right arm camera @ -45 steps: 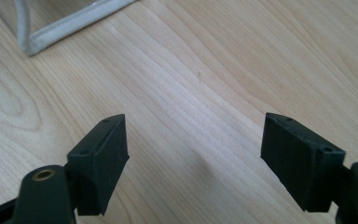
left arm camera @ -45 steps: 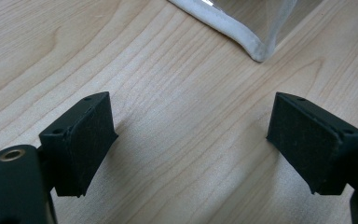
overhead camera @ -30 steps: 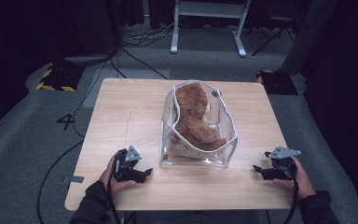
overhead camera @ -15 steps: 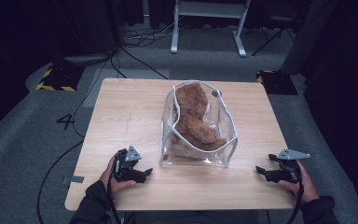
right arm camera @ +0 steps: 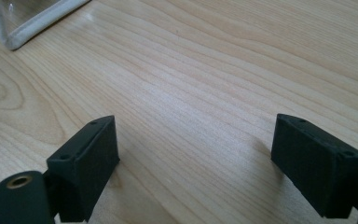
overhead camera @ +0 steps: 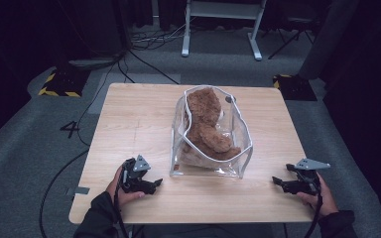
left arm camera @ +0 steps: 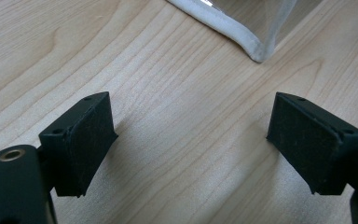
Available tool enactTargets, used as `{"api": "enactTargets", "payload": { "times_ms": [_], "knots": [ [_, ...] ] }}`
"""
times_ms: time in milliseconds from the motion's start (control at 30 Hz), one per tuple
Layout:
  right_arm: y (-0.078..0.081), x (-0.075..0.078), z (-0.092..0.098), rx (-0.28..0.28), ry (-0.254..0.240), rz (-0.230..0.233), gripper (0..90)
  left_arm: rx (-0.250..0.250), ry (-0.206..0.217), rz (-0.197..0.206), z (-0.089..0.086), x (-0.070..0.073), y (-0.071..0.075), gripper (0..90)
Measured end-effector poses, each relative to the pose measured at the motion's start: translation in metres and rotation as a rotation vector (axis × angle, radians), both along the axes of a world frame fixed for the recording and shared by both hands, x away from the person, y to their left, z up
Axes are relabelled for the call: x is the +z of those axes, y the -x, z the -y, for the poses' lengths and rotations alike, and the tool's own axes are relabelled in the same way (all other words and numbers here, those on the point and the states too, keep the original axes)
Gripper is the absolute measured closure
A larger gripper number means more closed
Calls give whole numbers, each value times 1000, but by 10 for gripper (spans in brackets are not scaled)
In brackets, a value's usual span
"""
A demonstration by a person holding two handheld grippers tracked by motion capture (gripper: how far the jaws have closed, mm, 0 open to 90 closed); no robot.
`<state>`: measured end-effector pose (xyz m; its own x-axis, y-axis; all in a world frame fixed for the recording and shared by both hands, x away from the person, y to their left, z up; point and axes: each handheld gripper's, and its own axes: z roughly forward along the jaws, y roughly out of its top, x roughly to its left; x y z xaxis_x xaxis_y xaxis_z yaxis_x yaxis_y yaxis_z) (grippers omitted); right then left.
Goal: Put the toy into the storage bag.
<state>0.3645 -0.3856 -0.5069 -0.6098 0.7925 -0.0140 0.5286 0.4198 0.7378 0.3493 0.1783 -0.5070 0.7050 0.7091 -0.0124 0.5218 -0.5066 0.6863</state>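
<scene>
A clear plastic bag (overhead camera: 238,148) with white trim stands in the middle of the wooden table (overhead camera: 134,124). A brown plush toy (overhead camera: 206,126) lies inside it. My left gripper (overhead camera: 155,184) rests near the front edge, left of the bag, jaws open and pointing at it. Its own view has the left gripper (left arm camera: 191,135) over bare wood, with the bag's corner (left arm camera: 256,51) ahead. My right gripper (overhead camera: 278,181) is right of the bag and points left. The right gripper (right arm camera: 196,154) has just opened wider, with nothing between its jaws and the bag's corner (right arm camera: 16,35) far ahead.
The table's near edge (overhead camera: 193,219) runs just below both hands. Grey carpet surrounds the table, with cables (overhead camera: 144,54) and a white stand (overhead camera: 218,29) behind it. Yellow-and-black marked blocks (overhead camera: 59,84) lie on the floor at the back left.
The right gripper has drifted slightly right and toward the near edge. The left gripper, the bag and the toy have stayed put.
</scene>
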Motion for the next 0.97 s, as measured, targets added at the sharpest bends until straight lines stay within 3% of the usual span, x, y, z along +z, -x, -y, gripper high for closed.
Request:
{"api": "enactTargets", "payload": {
  "times_ms": [967],
  "knots": [
    [0,0,0,-22,4,-4,117,0,5,-3,0,0,0,145]
  ]
}}
